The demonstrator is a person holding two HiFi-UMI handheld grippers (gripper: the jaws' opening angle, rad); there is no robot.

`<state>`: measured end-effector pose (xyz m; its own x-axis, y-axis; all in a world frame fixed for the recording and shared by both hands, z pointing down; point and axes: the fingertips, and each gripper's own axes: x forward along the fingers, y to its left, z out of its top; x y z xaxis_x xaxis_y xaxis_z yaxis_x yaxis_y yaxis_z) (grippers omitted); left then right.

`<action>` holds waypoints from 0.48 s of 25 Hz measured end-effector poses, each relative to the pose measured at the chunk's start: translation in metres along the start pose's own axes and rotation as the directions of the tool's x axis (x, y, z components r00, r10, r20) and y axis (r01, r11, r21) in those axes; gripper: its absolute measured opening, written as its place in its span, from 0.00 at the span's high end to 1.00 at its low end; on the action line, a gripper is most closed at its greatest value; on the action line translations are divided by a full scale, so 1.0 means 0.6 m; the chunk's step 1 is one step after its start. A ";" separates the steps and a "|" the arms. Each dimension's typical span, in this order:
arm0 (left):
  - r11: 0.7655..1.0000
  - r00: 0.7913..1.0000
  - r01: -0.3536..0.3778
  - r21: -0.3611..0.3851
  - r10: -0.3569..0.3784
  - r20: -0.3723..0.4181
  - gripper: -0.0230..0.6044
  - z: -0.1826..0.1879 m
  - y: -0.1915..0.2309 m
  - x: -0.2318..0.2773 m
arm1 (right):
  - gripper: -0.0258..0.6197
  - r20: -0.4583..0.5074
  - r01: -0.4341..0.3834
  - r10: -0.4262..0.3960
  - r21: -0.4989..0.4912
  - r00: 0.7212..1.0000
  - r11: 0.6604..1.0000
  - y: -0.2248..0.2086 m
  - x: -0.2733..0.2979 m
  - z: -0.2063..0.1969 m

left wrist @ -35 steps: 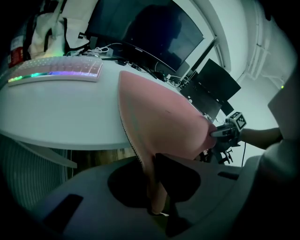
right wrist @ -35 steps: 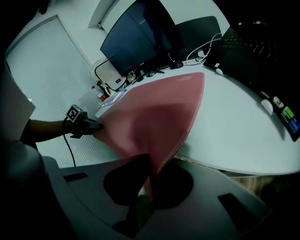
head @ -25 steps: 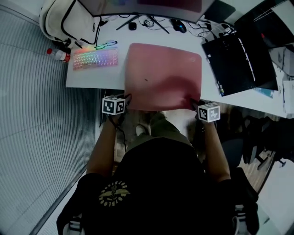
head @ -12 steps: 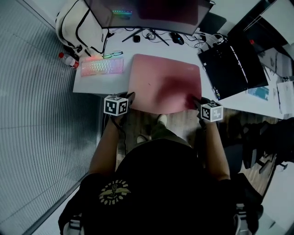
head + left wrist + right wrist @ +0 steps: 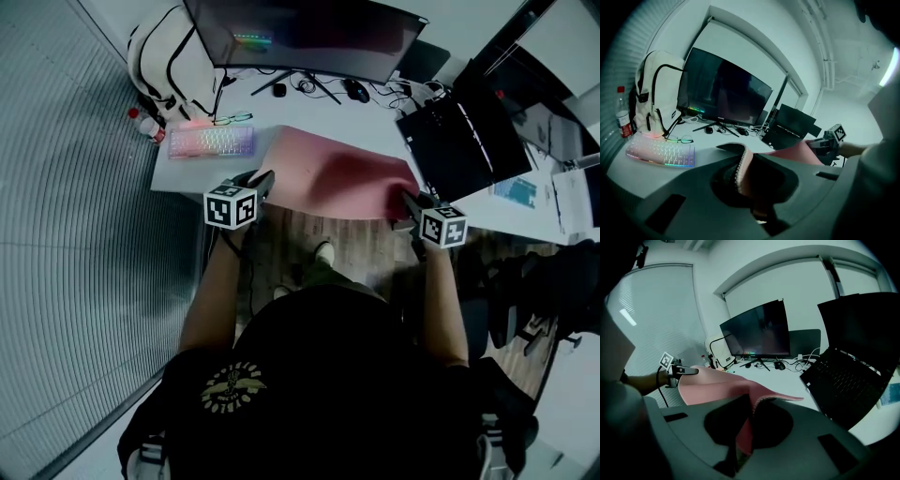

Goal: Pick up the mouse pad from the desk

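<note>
Lifting is the step in hand, judging by how things lie. The white desk [image 5: 183,173] carries a wide dark monitor [image 5: 300,37] at the back. The pink pad [image 5: 337,173] hangs out past the desk's front edge. Its near side is raised and sags a little between two grips, and its far side lies low over the desk top. Whether that far edge touches the desk I cannot tell.

An open black laptop [image 5: 459,141] lies right of the pad, near it but apart. A white backpack [image 5: 173,56] stands at the back left, and a lit keyboard [image 5: 211,142] sits just left of the pad.

The left gripper [image 5: 262,180] pinches the pad's near left corner, jaws pressed together on the thin sheet. The right gripper [image 5: 410,202] pinches the near right corner the same way, with the sheet's edge showing between its jaws.

Smaller things sit apart from the pad: a bottle [image 5: 145,127] beside the backpack, glasses [image 5: 225,119] behind the keyboard, and a mouse [image 5: 356,91] by the monitor's foot.

The next move, as I judge it, is to carry both corners higher and back from the desk together until the far edge hangs free. Both pinches should be firm and level with each other. The sheet is limp, so an uneven pull could slip a corner. The trailing edge should pass clear of the keyboard and laptop.
</note>
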<state>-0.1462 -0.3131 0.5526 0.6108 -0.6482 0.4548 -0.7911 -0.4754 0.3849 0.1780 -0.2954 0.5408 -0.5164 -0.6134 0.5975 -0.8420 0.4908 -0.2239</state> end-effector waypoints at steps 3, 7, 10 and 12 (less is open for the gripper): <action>1.000 1.000 0.007 0.003 -0.008 0.029 0.93 0.016 -0.010 -0.015 | 0.93 0.032 0.001 -0.001 -0.003 0.999 1.000 0.009 -0.022 0.015; 0.999 0.997 0.025 0.025 -0.027 0.075 0.93 0.051 -0.030 -0.039 | 0.93 0.099 -0.010 0.010 -0.004 0.995 1.000 0.018 -0.056 0.051; 0.999 0.993 0.021 0.039 -0.026 0.118 0.93 0.081 -0.044 -0.062 | 0.93 0.149 -0.023 0.024 -0.012 0.989 1.000 0.029 -0.084 0.074; 0.999 0.988 0.010 0.044 -0.017 0.155 0.93 0.102 -0.048 -0.081 | 0.93 0.179 -0.027 0.030 -0.019 0.983 0.999 0.038 -0.102 0.086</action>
<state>-0.1550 -0.3040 0.4701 0.6115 -0.7246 0.3178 -0.7856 -0.5078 0.3535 0.1827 -0.2784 0.4596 -0.5610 -0.6995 0.4427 -0.8247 0.5187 -0.2256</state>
